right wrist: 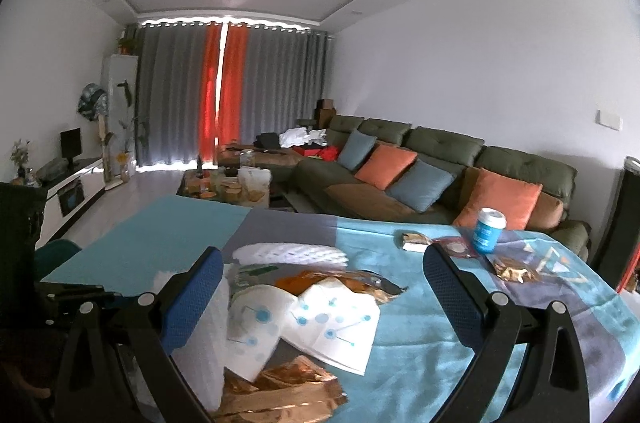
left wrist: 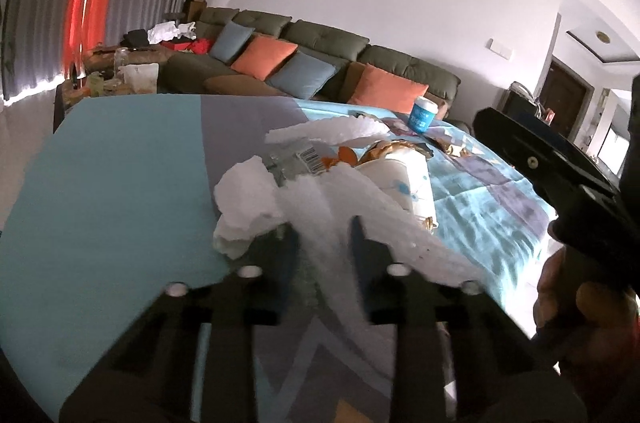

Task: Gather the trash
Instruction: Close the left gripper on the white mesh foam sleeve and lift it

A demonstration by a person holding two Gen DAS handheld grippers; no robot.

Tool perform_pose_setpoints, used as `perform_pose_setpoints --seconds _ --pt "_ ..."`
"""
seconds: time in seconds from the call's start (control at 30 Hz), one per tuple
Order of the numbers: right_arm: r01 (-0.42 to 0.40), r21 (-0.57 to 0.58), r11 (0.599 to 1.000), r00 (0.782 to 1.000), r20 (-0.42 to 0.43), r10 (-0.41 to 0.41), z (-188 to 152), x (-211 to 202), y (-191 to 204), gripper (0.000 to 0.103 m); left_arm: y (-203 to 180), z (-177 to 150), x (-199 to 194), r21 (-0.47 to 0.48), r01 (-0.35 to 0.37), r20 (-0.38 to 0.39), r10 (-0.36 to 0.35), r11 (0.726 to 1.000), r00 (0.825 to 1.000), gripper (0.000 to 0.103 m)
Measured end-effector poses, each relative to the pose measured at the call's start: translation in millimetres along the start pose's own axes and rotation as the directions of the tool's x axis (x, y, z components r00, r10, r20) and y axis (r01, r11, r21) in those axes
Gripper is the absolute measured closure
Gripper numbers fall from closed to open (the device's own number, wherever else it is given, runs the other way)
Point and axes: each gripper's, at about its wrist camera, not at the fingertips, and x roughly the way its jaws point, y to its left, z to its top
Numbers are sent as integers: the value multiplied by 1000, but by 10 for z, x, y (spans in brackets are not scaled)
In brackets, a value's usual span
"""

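A white foam sheet [left wrist: 320, 223] was clamped between the closed fingers of the left gripper [left wrist: 324, 243], apparently lifted clear of the trash heap [right wrist: 304, 307] for collection; the right gripper [right wrist: 324, 303] was held spread wide and empty over the crumpled paper cup [right wrist: 320, 327], seemingly ready to descend; the blue can [right wrist: 489, 232] was left near the tablecloth's [right wrist: 420, 343] far right edge; open cloth was offered along the left edge.

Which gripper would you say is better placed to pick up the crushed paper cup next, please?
Probably the right gripper: its jaws are open and empty above the crushed paper cup. The left gripper looks shut on white tissue.
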Motion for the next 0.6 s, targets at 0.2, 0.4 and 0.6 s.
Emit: perform_pose_setpoints --seconds 0.2,0.4,0.6 --pt "-67 -76 995 998 -17 66 156 228 68 6 58 -17 -117 -7 5 25 -4 1000 1000 86" --pt "-131 -197 972 988 -104 112 203 551 235 6 111 23 -331 -9 -6 70 7 1000 997 87" --pt "-202 -252 946 962 -234 142 207 869 281 12 229 78 -491 -62 -15 93 21 998 995 87"
